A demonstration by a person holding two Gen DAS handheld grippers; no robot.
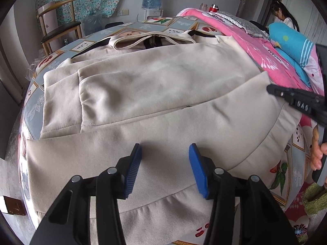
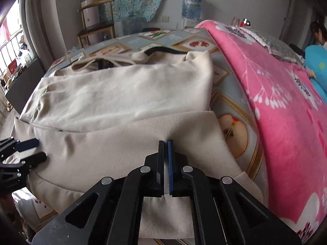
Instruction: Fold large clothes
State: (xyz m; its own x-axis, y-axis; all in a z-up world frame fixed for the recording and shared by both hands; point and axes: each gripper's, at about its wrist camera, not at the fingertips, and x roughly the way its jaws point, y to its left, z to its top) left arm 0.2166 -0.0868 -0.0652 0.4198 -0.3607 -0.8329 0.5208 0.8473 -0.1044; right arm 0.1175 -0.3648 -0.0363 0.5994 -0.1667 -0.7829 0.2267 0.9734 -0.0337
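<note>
Spread flat over the fruit-patterned tablecloth (image 2: 231, 102) directly beneath and ahead of both grippers: one large cream knit garment (image 1: 155, 85), sleeves already folded across the body, probably for a next fold from the near hem. Left gripper (image 1: 164, 153) parted and empty above that hem; right gripper (image 2: 166, 143) closed on nothing. Farther right, one pink floral blanket (image 2: 286, 94).

Left tool (image 1: 164, 151) jaws parted, angled down; right tool (image 2: 166, 144) jaws closed, empty
</note>
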